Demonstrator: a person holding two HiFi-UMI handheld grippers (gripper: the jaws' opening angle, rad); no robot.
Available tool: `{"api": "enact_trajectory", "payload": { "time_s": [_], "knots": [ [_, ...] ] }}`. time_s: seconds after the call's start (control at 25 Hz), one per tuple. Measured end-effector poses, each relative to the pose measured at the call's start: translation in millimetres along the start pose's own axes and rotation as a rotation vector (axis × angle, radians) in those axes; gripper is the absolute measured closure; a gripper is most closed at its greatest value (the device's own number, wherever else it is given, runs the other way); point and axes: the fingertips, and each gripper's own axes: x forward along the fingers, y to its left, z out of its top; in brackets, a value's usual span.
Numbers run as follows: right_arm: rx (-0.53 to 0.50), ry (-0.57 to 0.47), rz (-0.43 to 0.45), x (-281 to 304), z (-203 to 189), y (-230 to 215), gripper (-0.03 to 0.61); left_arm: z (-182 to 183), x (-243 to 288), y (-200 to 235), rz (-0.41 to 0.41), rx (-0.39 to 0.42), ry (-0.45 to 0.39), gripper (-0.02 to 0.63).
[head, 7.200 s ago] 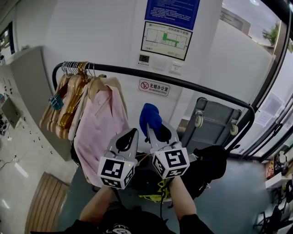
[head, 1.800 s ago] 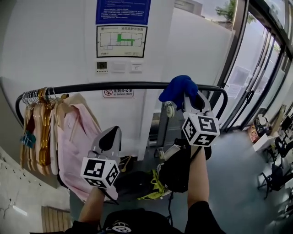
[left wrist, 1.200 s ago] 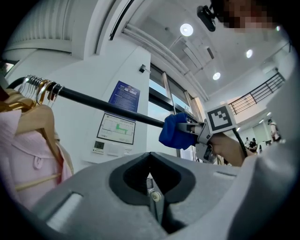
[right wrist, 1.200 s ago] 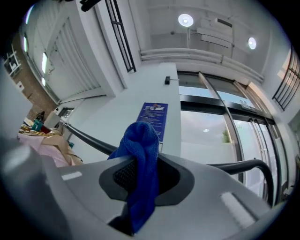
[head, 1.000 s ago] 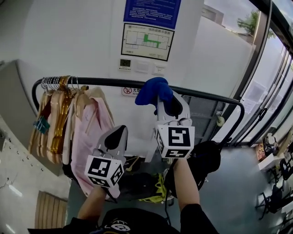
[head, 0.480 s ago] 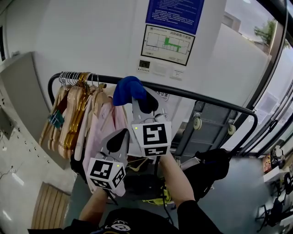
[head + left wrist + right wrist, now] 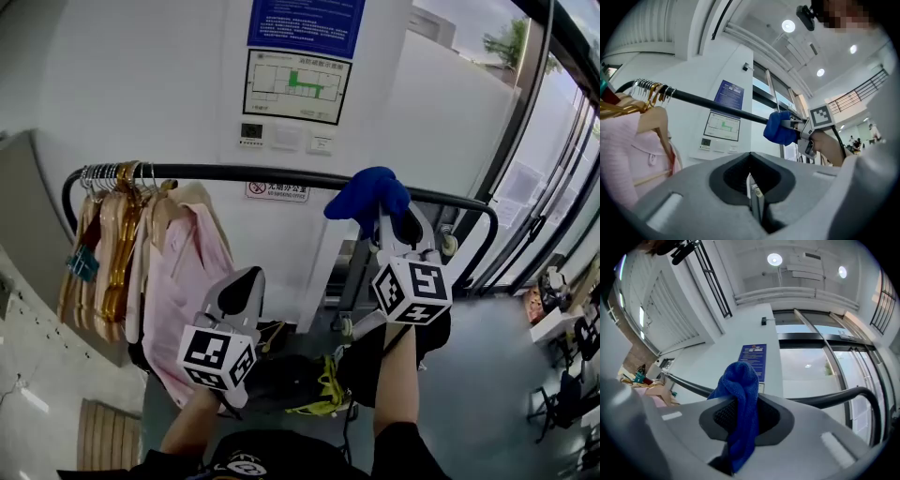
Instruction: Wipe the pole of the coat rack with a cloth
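The black pole (image 7: pixel 234 174) of the coat rack runs across the head view and bends down at its right end (image 7: pixel 487 230). My right gripper (image 7: pixel 386 214) is shut on a blue cloth (image 7: pixel 367 197), and the bunched cloth rests against the pole right of centre. The right gripper view has the cloth (image 7: pixel 739 413) pinched between the jaws with the pole (image 7: pixel 834 398) behind it. My left gripper (image 7: pixel 240 286) hangs lower, below the pole, shut with nothing in it. From the left gripper view the pole (image 7: pixel 712 105), the cloth (image 7: pixel 778 128) and the right gripper (image 7: pixel 796 127) all show.
Wooden hangers (image 7: pixel 112 234) and a pink shirt (image 7: pixel 183 272) fill the pole's left end. Behind the rack stands a white wall with a floor-plan notice (image 7: pixel 295 86). Glass doors (image 7: pixel 553 169) stand on the right. A dark bag (image 7: pixel 375 366) lies on the floor under the rack.
The right gripper has slid the cloth along the pole from near the hangers back toward the right end. The left gripper has stayed low and shut.
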Motion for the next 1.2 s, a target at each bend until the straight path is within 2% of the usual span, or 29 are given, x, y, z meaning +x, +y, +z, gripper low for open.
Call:
{"api": "enact_trajectory", "payload": {
  "time_s": [0.12,0.24,0.4,1.2],
  "knots": [
    [-0.002,0.029,-0.108,-17.3,-5.6,-60.1,0.508,0.7,9.8,-13.7,-0.029,0.002,-0.001,0.609],
    [0.008,0.055,-0.141,-26.4,-9.2,-91.9,0.509,1.0,17.7,-22.9,-0.048,0.003,-0.004,0.609],
    [-0.043,0.076,-0.145,-26.2,-9.4,-92.3,0.514,-2.2,27.8,-34.2,-0.066,-0.011,-0.005,0.609],
    [-0.056,0.078,-0.118,-25.2,-11.2,-92.1,0.514,-3.2,41.2,-44.9,-0.071,-0.010,-0.013,0.609]
  ]
}}
